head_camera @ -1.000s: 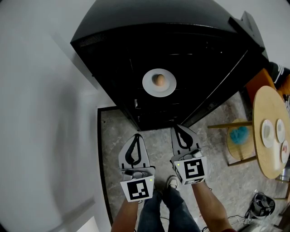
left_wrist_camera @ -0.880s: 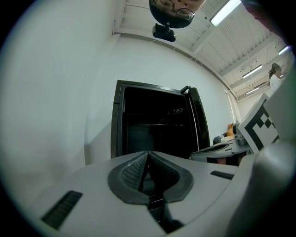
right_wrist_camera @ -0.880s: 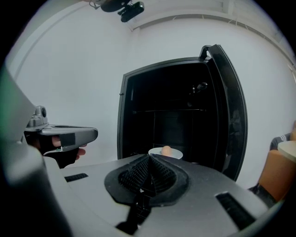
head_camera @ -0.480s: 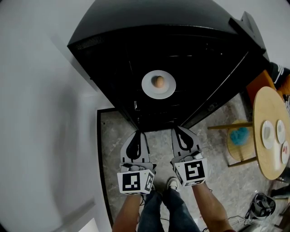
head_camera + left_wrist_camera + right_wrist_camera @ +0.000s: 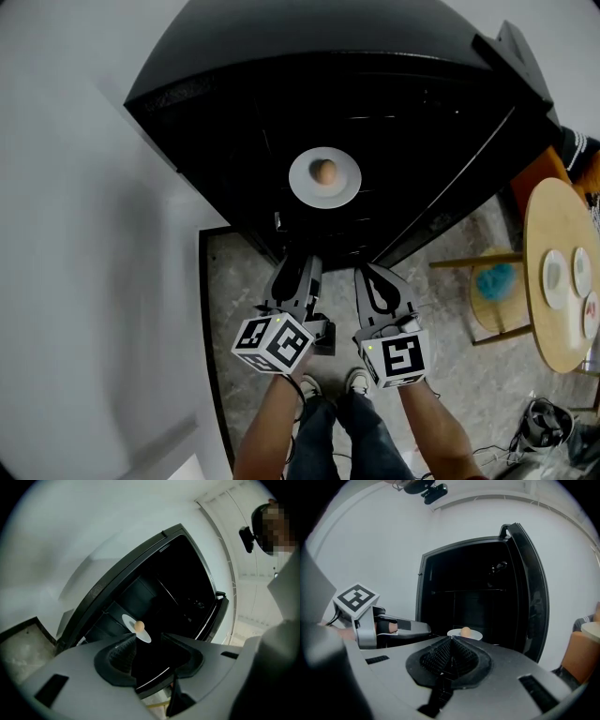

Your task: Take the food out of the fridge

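A black fridge (image 5: 281, 103) stands open in front of me. Inside, on a shelf, a white plate (image 5: 305, 183) carries a small round tan piece of food (image 5: 324, 171). The left gripper view shows the same plate (image 5: 129, 619) and food (image 5: 139, 626) just beyond the jaws. My left gripper (image 5: 298, 272) is rolled onto its side at the fridge's lower front. Its jaws (image 5: 149, 637) are opening, with nothing between them. My right gripper (image 5: 370, 270) hangs beside it, shut and empty, short of the plate (image 5: 472, 634).
The fridge door (image 5: 459, 187) is swung open to the right. A round wooden table (image 5: 548, 323) with small plates stands at the far right, with a stool (image 5: 511, 309) holding a blue thing beside it. A dark floor strip (image 5: 204, 309) runs along the left wall.
My left gripper has rolled onto its side and moved forward and down toward the fridge. Its jaws have gone from shut to open. The right gripper has stayed put.
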